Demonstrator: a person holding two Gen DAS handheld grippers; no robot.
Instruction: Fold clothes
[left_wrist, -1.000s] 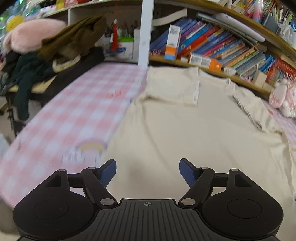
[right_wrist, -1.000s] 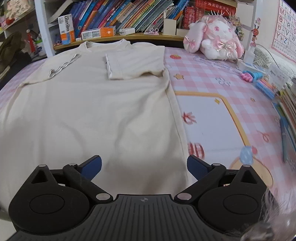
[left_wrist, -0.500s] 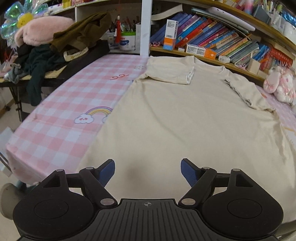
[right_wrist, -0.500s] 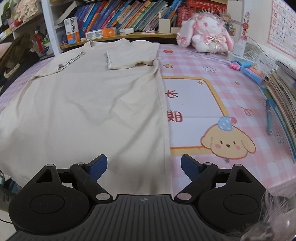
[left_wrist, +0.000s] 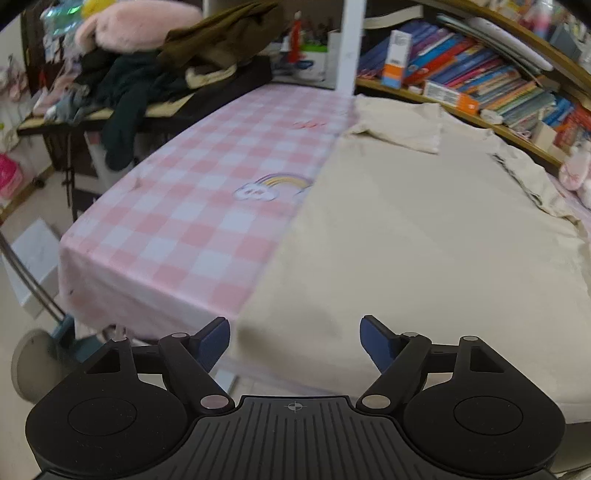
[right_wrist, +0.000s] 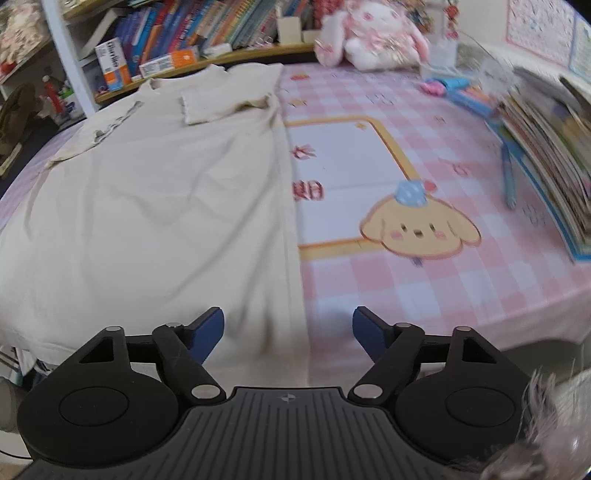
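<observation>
Left wrist view: cream T-shirt (left_wrist: 424, 229) spread flat on the tabletop (left_wrist: 192, 221) over a pink-and-white checked cloth, sleeves folded in, hem hanging over the near edge. Left gripper (left_wrist: 294, 341) just above that hem at the shirt's left bottom corner, jaws released and wide, fabric edge below the gap but no pad pressing on it. Only here: rainbow print (left_wrist: 271, 186) on the cloth beside the shirt's left edge, a heap of dark clothes (left_wrist: 147, 81) and a pink plush (left_wrist: 136, 22) on a side stand, floor below the tabletop's corner. Row of books (left_wrist: 480, 81) along the far shelf.

Right wrist view: same T-shirt (right_wrist: 155, 206) seen from its right side, right edge running straight down toward the gap. Right gripper (right_wrist: 288, 334) over the shirt's right bottom corner, jaws closing yet apart, fabric edge between them, not pinched. Only here: puppy print (right_wrist: 417, 232) on the cloth, white bunny plush (right_wrist: 373, 37) at the far edge, stacked books (right_wrist: 550, 147) at right, blue pen (right_wrist: 509, 177) beside them.
</observation>
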